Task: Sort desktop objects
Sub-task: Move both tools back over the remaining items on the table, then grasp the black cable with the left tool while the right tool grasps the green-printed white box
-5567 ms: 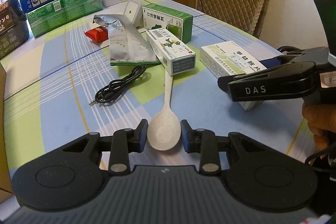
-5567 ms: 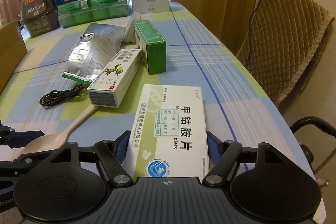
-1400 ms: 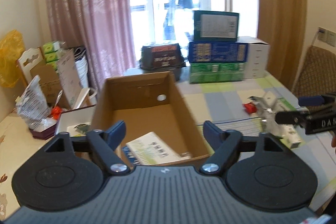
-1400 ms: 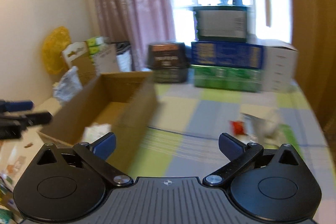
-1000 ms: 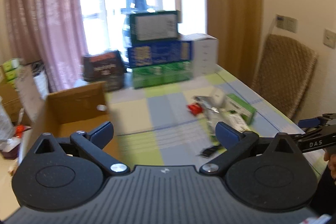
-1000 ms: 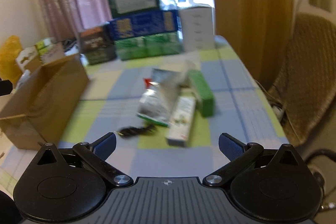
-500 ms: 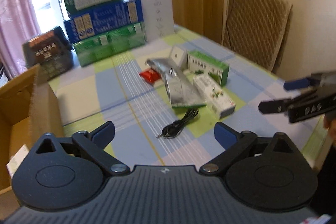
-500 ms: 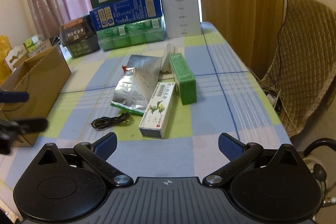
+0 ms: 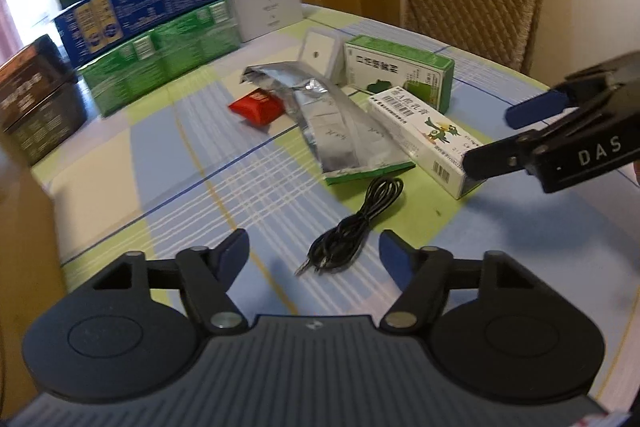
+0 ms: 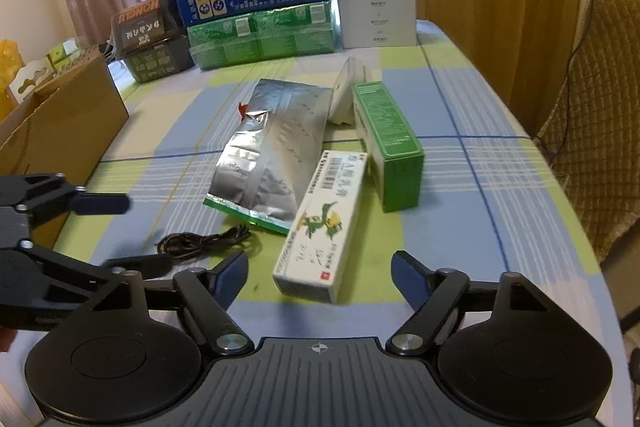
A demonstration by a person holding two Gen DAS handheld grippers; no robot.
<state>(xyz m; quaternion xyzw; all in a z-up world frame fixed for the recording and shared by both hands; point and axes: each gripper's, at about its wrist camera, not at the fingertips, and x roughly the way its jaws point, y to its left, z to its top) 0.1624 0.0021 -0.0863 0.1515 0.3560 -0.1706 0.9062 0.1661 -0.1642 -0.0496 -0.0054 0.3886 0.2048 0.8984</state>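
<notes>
1. Cable (image 9: pixel 352 227): one black coil lies just in front of the foil pouch (image 9: pixel 332 119).
2. Two medicine boxes, white (image 10: pixel 324 223) and green (image 10: pixel 388 143), sit right of that pouch.
3. Your left gripper (image 9: pixel 314 257) hovers spread wide over the cable, empty.
4. Your right gripper (image 10: pixel 320 273) gapes empty before the white box.

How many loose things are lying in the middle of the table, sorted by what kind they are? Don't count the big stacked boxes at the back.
Small boxes: 3, the green box, the white ointment box, the small white box
Packets: 2, the silver foil bag, the red packet
Cables: 1, the black cable
Total: 6
</notes>
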